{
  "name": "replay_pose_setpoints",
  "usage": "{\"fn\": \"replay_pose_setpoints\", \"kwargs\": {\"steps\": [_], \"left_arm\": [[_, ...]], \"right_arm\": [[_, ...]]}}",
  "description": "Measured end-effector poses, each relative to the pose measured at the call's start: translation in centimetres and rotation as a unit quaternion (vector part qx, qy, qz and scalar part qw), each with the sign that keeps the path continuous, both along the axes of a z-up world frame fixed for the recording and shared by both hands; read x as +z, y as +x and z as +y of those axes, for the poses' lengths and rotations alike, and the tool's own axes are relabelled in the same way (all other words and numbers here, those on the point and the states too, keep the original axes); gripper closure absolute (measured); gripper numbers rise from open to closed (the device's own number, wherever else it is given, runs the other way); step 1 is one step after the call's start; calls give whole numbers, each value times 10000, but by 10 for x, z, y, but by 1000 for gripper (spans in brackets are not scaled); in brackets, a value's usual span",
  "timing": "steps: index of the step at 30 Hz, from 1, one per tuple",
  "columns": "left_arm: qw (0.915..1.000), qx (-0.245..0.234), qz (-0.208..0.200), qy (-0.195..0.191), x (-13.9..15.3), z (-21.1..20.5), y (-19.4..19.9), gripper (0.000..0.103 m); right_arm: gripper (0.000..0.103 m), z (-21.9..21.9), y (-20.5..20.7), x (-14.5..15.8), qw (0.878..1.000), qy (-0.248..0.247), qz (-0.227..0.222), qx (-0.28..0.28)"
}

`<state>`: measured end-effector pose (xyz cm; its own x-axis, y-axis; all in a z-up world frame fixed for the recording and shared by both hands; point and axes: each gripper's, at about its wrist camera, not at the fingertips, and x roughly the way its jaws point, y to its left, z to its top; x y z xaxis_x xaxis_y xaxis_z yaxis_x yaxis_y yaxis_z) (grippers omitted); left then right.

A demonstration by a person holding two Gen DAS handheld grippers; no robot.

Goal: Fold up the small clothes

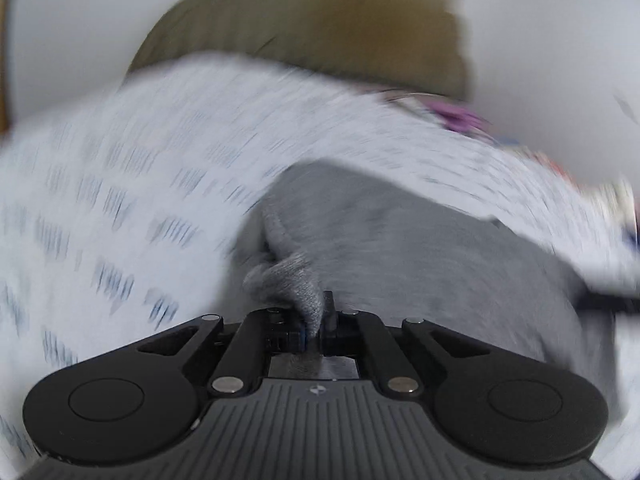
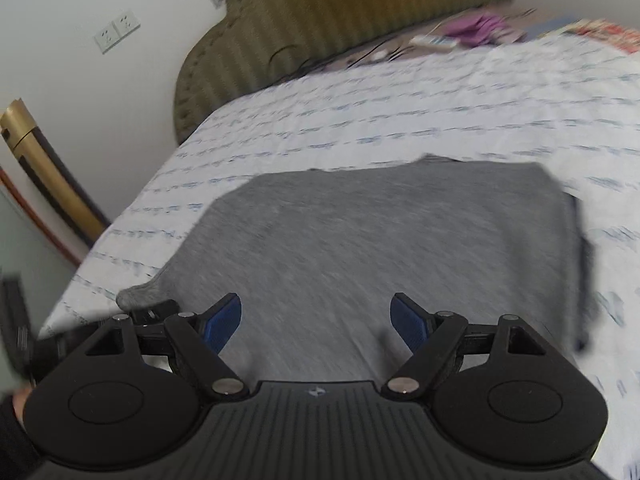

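grey garment lies mostly flat on the patterned bedsheet, seemingly folded once at its right side. left gripper is clenched on a bunched corner; right gripper hovers, jaws apart. more folds remain.

We are seeing the garment lying on the bed, the headboard standing behind it (clutter lying near the headboard, too blurred to name).

Heathered grey garment on white, blue-dashed bedsheet; olive ribbed headboard.
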<state>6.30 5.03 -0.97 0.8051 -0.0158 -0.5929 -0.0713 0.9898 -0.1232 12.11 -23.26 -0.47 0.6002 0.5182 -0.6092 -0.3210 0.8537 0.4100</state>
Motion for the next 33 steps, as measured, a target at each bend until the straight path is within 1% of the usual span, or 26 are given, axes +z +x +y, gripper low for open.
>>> {"fn": "replay_pose_setpoints", "kwargs": {"steps": [1,3,5,7,8,9,13,15,17,20,23,25,28,31,33], "left_arm": [[9989,-254,-158,353,2,-16,-5,98],[9936,-684,-346,826,1,-42,-13,98],[9864,-999,-480,1215,-4,-63,-20,98],[9807,-1166,-571,1462,-9,-75,-26,98],[9790,-1240,-604,1502,-9,-78,-28,98],[9779,-1289,-632,1522,-10,-80,-30,98],[9735,-1432,-673,1651,-14,-82,-31,98],[9730,-1483,-631,1650,-17,-82,-29,98],[9734,-1476,-639,1633,-18,-81,-32,98],[9752,-1443,-659,1546,-18,-75,-31,98],[9767,-1413,-665,1471,-14,-72,-25,98],[9769,-1436,-679,1427,-13,-72,-26,98],[9761,-1477,-716,1424,-12,-71,-28,97],[9753,-1507,-716,1449,-12,-72,-29,98],[9751,-1516,-677,1467,-14,-74,-28,97]], "right_arm": [[21,8,15,4,9999,7,98,134],[21,26,46,10,9987,45,333,378],[21,45,78,12,9953,209,679,650],[21,66,110,6,9874,556,1236,819],[21,78,124,3,9836,609,1432,915],[21,92,136,0,9820,526,1512,1002],[21,138,164,-11,9798,-102,1680,1081],[21,154,167,-13,9793,-378,1625,1148],[21,163,168,-13,9779,-543,1601,1227],[21,160,165,-13,9764,-657,1584,1312],[21,134,165,-14,9797,-392,1609,1127],[21,111,169,-21,9795,-65,1798,910],[20,92,174,-36,9716,459,2196,758],[20,91,174,-41,9612,1037,2379,935],[20,97,177,-41,9593,1127,2402,970]]}}
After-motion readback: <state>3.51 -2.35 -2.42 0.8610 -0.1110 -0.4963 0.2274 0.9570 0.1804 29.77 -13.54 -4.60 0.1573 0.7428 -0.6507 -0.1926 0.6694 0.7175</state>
